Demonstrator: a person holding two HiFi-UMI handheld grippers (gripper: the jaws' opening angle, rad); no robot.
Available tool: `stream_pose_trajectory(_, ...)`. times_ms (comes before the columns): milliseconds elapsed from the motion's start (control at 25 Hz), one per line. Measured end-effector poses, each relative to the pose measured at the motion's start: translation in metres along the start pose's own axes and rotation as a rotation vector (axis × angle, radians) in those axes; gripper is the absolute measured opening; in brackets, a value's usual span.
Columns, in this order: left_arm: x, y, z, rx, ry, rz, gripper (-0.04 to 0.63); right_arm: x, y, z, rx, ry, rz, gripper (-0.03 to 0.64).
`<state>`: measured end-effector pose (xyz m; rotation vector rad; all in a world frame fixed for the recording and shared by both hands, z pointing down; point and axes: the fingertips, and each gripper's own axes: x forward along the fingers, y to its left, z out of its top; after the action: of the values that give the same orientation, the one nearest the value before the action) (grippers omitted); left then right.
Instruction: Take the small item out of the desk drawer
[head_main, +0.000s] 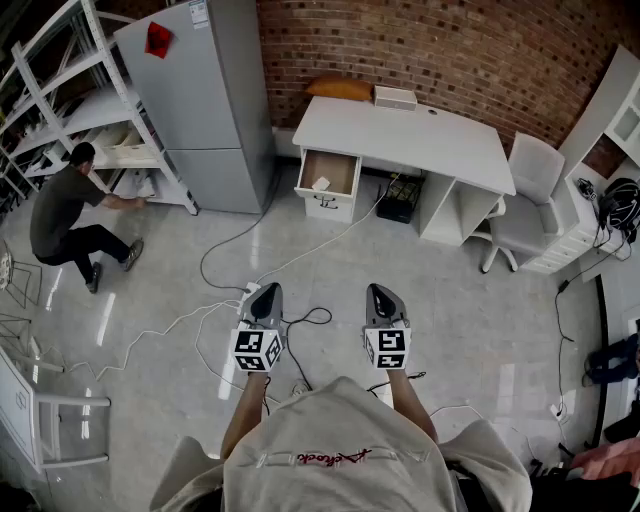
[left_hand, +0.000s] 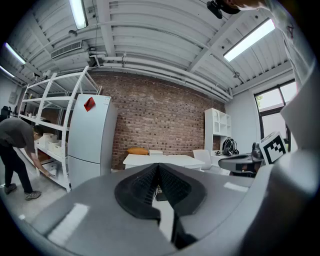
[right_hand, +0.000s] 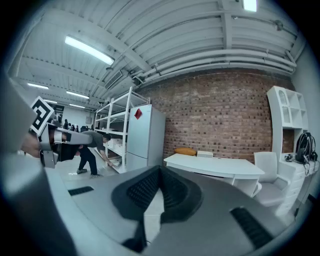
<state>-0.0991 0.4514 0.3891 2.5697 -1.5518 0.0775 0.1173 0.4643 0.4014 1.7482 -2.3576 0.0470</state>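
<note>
A white desk (head_main: 400, 135) stands against the brick wall, far ahead of me. Its left drawer (head_main: 327, 173) is pulled open, and a small white item (head_main: 321, 184) lies inside. My left gripper (head_main: 266, 296) and right gripper (head_main: 379, 297) are held side by side over the floor, well short of the desk. Both are shut with nothing between the jaws. The left gripper view shows its closed jaws (left_hand: 158, 167) pointing at the desk (left_hand: 157, 160). The right gripper view shows its closed jaws (right_hand: 160, 172) with the desk (right_hand: 215, 165) to the right.
A grey fridge (head_main: 205, 100) stands left of the desk, with white shelving (head_main: 90, 110) beyond it. A person (head_main: 65, 215) crouches at the shelving. Cables (head_main: 240, 260) run across the floor. An orange cushion (head_main: 340, 88) and a white box (head_main: 394, 97) lie on the desk; a chair (head_main: 520, 205) stands at its right.
</note>
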Motion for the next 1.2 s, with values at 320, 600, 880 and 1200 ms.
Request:
stream_pose_trajectory(320,-0.003,0.0,-0.005,-0.004,0.004,0.004,0.009,-0.001,0.004,-0.008,0.006,0.015,0.003,0.011)
stream_pose_trajectory(600,-0.003,-0.001,-0.005,-0.006,0.004,0.008,0.009,-0.004,0.001,-0.004,0.016,-0.011,0.004,0.011)
stream_pose_trajectory(880,0.003,-0.011,-0.004,-0.001,0.003,0.017,0.009,-0.005,-0.006,-0.012,0.014,0.007,0.026,0.011)
stream_pose_trajectory(1200,0.014,-0.028,-0.008,-0.003,0.011,0.049,0.009,0.0,-0.025,-0.018,0.007,0.007,0.068,0.011)
